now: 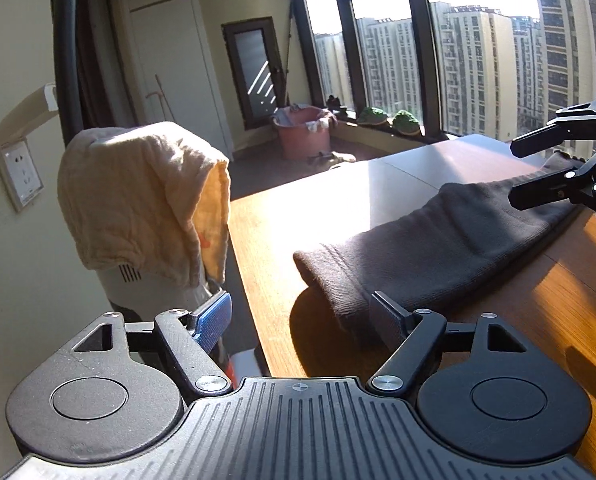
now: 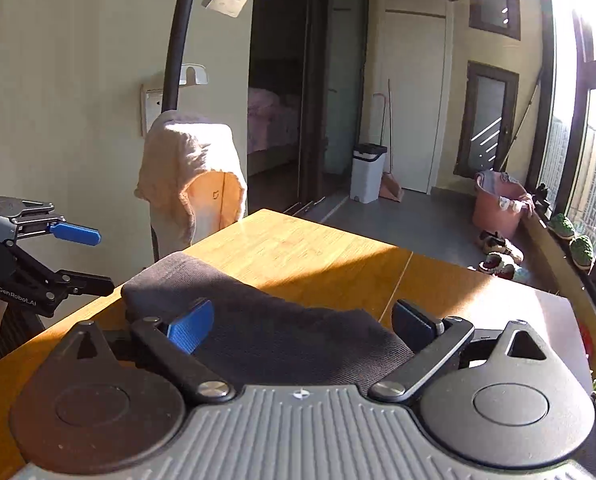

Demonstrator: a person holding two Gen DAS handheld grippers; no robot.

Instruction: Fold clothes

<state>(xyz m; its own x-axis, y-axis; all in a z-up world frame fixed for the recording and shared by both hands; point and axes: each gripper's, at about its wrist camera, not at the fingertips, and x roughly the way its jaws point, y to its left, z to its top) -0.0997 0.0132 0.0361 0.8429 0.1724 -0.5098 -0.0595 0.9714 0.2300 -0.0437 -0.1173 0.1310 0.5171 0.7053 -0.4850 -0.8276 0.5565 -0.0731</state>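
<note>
A dark grey knit garment [image 1: 438,240] lies folded in a long strip on the wooden table [image 1: 298,216]. My left gripper [image 1: 302,316] is open at the near cuffed end, its right finger beside the cloth, holding nothing. My right gripper [image 1: 538,172] shows at the far right, open over the garment's other end. In the right wrist view the garment [image 2: 265,316] lies between the open fingers of my right gripper [image 2: 306,320]. My left gripper [image 2: 93,256] shows at the left edge, open, just off the table [image 2: 298,252] corner.
A beige towel [image 1: 145,196] drapes over a white appliance beside the table's left edge, also in the right wrist view [image 2: 189,184]. A black hose [image 1: 67,40] rises along the wall. A pink basket [image 1: 304,132] stands on the floor by the window.
</note>
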